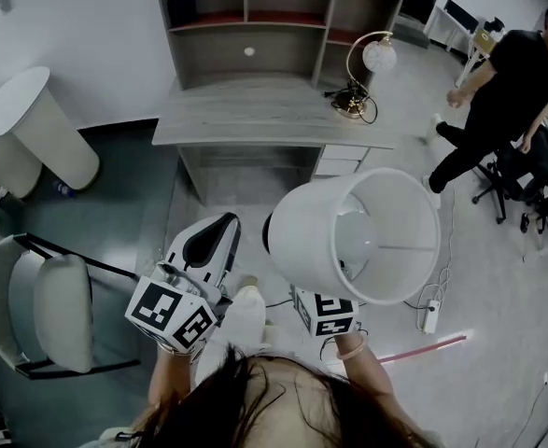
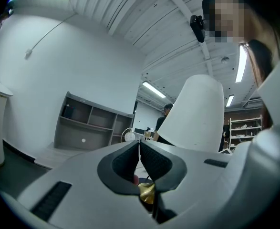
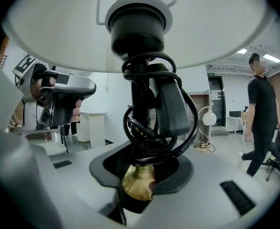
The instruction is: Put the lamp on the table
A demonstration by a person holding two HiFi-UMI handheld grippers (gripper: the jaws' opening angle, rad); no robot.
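Observation:
The lamp has a white drum shade (image 1: 358,236) and a black stem (image 3: 140,104) with a black cord coiled round it. My right gripper (image 3: 142,162) is shut on the lower stem, just under the shade, and carries the lamp tilted over the floor. In the head view the shade hides its jaws and only its marker cube (image 1: 325,314) shows. My left gripper (image 1: 216,236) hangs to the lamp's left with its pads (image 2: 139,149) pressed together on nothing. The shade (image 2: 197,113) shows to its right. The grey table (image 1: 255,118) stands ahead, beyond both grippers.
A shelf unit (image 1: 274,21) rises at the table's back, and a gold lamp with a globe (image 1: 367,73) stands at its right end. A person in black (image 1: 507,91) stands at the right. A white round stand (image 1: 31,129) and a chair (image 1: 54,311) are at the left. A power strip (image 1: 430,317) lies on the floor.

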